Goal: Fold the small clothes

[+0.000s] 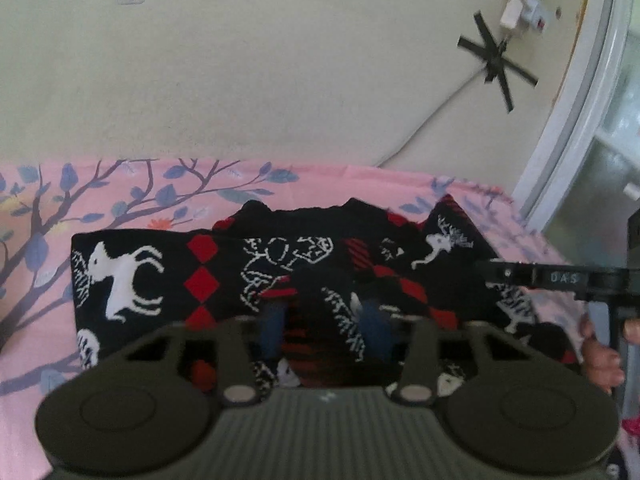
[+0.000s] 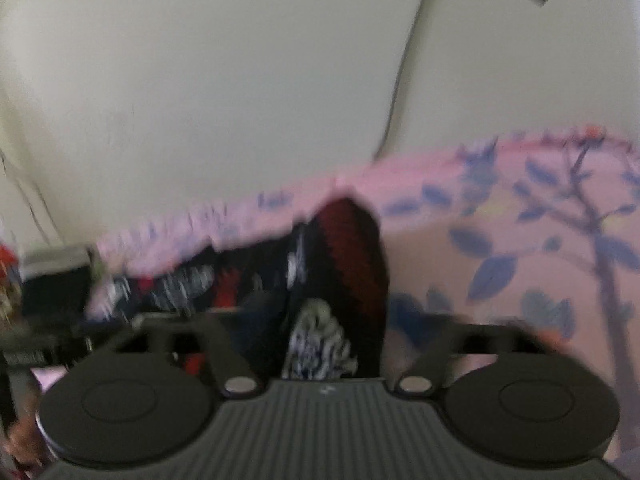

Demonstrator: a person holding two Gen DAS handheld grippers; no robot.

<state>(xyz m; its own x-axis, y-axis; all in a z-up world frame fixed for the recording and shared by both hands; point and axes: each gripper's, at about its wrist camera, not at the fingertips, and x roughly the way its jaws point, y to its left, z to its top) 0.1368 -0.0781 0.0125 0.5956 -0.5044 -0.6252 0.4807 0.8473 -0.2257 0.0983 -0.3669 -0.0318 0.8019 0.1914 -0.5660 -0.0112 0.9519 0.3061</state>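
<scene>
My left gripper (image 1: 324,316) fingers pinch the near edge of the black knitted garment with white deer and red diamonds (image 1: 256,268), which lies ahead on the pink floral sheet (image 1: 120,196). My right gripper (image 2: 320,320): blurred, cannot tell. Soft, light, floppy; I'd grip hems or corners.

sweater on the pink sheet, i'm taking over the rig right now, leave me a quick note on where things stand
Left tongs: low over the near edge of the black sweater, a fold of it between the blue pads; whether they pinch it is unclear.
Right tongs: at the sweater's other end, view too blurred to tell a grip.
Sweater lies across the pink sheet by the wall, partly folded, right end bunched.
Left: confirm both grips, finish the fold, flatten it.
</scene>
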